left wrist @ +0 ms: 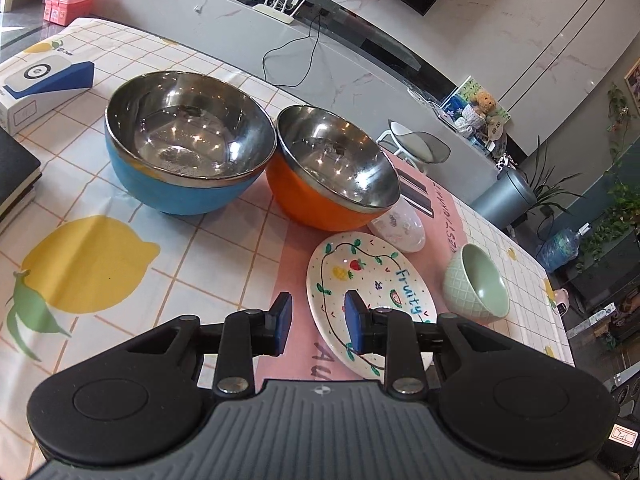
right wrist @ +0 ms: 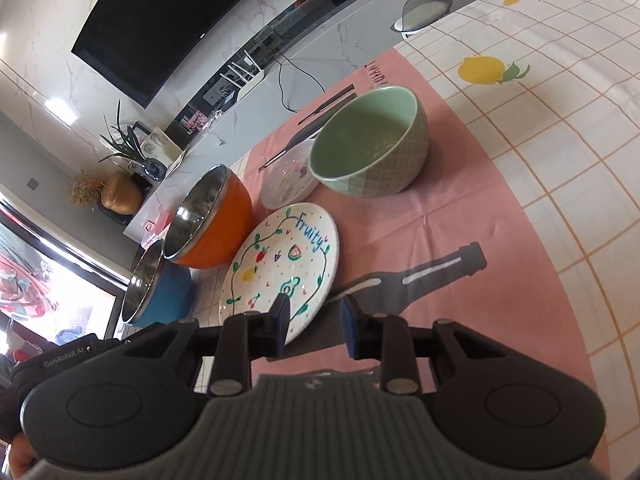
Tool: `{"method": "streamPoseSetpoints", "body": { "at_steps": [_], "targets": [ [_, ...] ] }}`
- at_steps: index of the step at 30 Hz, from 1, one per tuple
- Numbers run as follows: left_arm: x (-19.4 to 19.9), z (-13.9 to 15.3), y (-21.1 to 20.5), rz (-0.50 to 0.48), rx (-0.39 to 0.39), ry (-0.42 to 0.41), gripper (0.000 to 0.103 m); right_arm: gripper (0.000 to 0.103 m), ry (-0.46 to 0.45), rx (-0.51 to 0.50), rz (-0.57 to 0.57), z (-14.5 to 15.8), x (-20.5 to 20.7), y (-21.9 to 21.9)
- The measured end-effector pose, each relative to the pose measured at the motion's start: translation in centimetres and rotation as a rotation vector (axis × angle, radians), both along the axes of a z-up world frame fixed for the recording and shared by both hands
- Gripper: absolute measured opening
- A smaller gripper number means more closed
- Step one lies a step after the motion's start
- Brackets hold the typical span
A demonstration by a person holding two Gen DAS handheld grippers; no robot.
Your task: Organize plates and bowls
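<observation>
A blue-sided steel bowl and an orange-sided steel bowl stand side by side, touching at the rims. In front of the orange one lies a white plate painted "Fruity", with a small white dish behind it and a green ceramic bowl to its right. My left gripper hovers open over the plate's near left edge, holding nothing. In the right wrist view, my right gripper is open and empty at the near right edge of the Fruity plate. Beyond it stand the green bowl, dish, orange bowl and blue bowl.
A pink placemat with a bottle print lies on a lemon-patterned tablecloth. A white and blue box and a black book sit at the table's left. A stool stands beyond the far edge.
</observation>
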State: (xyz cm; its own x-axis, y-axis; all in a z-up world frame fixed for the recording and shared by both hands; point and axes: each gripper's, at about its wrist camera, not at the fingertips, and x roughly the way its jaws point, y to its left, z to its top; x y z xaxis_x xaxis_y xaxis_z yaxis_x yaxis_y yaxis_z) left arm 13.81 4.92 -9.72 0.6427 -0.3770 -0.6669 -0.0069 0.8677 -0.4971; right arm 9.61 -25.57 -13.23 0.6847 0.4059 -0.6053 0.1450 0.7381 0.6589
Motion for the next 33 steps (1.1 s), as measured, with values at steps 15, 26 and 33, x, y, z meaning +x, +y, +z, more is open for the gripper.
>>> {"method": "streamPoseSetpoints", "body": {
  "at_steps": [15, 26, 33],
  "targets": [
    [4.4, -3.7, 0.6, -0.006, -0.112, 0.083, 0.032, 0.022, 0.039, 0.078, -0.035, -3.0, 4.7, -1.4],
    [5.0, -4.4, -0.1, -0.013, -0.119, 0.088, 0.018, 0.008, 0.039, 0.126, -0.038, -3.8, 5.3, -0.9],
    [4.9, -4.1, -0.4, 0.0, -0.092, 0.089, 0.009, 0.004, 0.035, 0.126, -0.053, -3.8, 5.0, -0.9]
  ]
}}
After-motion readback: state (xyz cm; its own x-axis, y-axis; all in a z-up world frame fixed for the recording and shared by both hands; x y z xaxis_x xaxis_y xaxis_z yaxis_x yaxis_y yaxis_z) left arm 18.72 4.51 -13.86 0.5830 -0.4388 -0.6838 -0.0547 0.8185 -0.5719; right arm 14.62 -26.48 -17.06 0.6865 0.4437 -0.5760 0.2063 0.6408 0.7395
